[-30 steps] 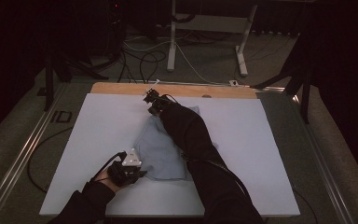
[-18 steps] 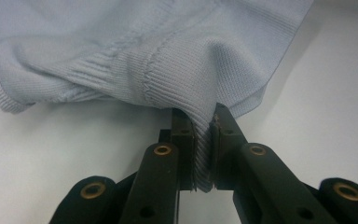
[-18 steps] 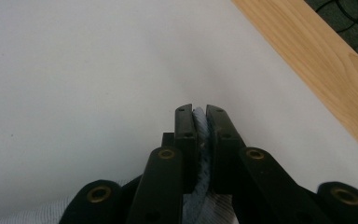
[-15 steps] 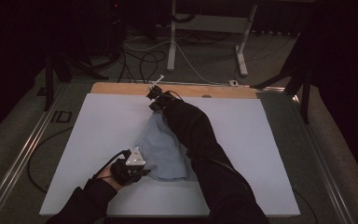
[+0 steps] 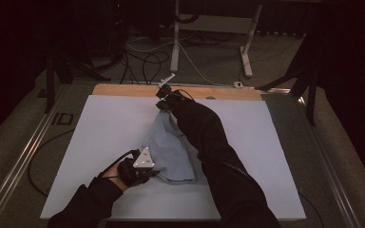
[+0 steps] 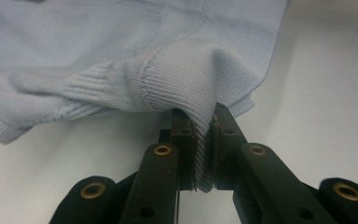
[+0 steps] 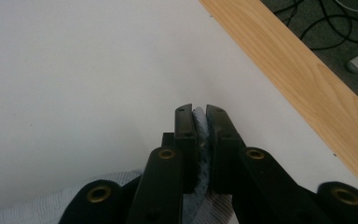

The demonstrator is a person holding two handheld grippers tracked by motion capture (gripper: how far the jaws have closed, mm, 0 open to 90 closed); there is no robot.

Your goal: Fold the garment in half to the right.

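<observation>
The left gripper (image 6: 204, 140) pinches the ribbed hem of a pale blue knit garment (image 5: 168, 147) at the white table (image 5: 100, 128) centre; the right gripper (image 7: 199, 135), at twelve o'clock, clamps its far edge.

A dim room: grey carpet floor (image 5: 24, 137) strewn with black cables (image 5: 145, 61), a white desk frame (image 5: 209, 28) beyond the white worktop (image 5: 104, 123).
</observation>
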